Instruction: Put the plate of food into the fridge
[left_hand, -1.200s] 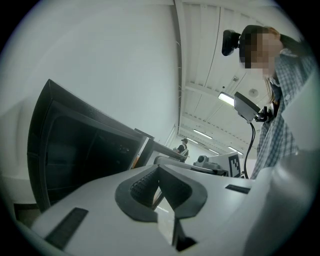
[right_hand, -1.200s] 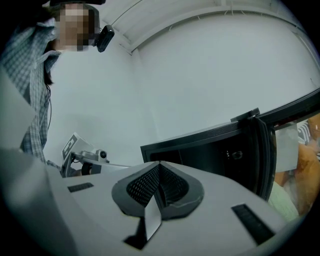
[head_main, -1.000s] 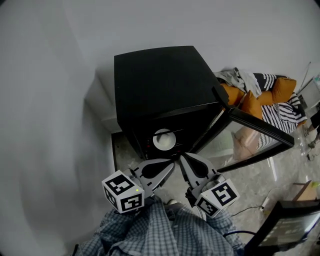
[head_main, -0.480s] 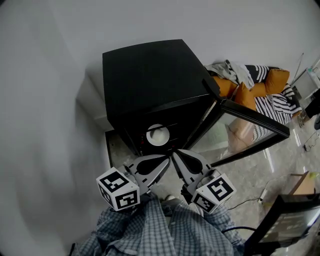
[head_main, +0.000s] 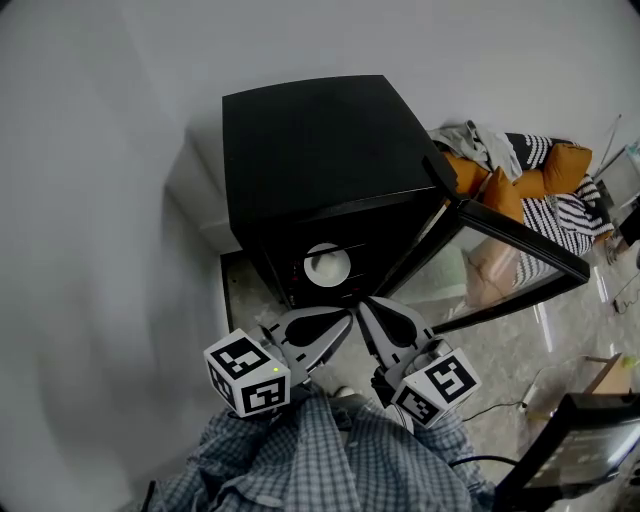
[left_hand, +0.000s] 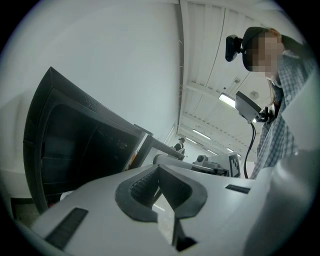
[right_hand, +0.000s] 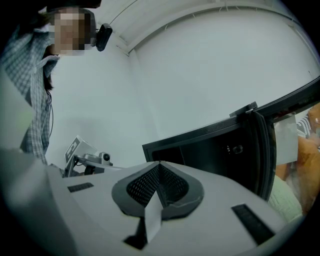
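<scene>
A black mini fridge (head_main: 320, 150) stands against the wall, and its glass door (head_main: 510, 265) is swung open to the right. A white plate of food (head_main: 327, 265) sits on a shelf inside it. Both grippers hover just in front of the opening, below the plate and apart from it. The left gripper (head_main: 346, 318) is shut with nothing in it, its pads meeting in the left gripper view (left_hand: 159, 171). Beside it, the right gripper (head_main: 364, 304) is shut and empty too (right_hand: 160, 166). The right gripper view shows the dark fridge interior (right_hand: 215, 150) and the door edge (right_hand: 264, 150).
A white wall runs behind and to the left of the fridge. A sofa with orange cushions and striped cloth (head_main: 530, 180) lies beyond the open door. At the bottom right are a dark stand (head_main: 575, 450) and cables on the pale stone floor (head_main: 500, 360).
The head view has swayed a little, so the fridge shifts in the picture. Both grippers keep their place before the fridge and stay shut.
</scene>
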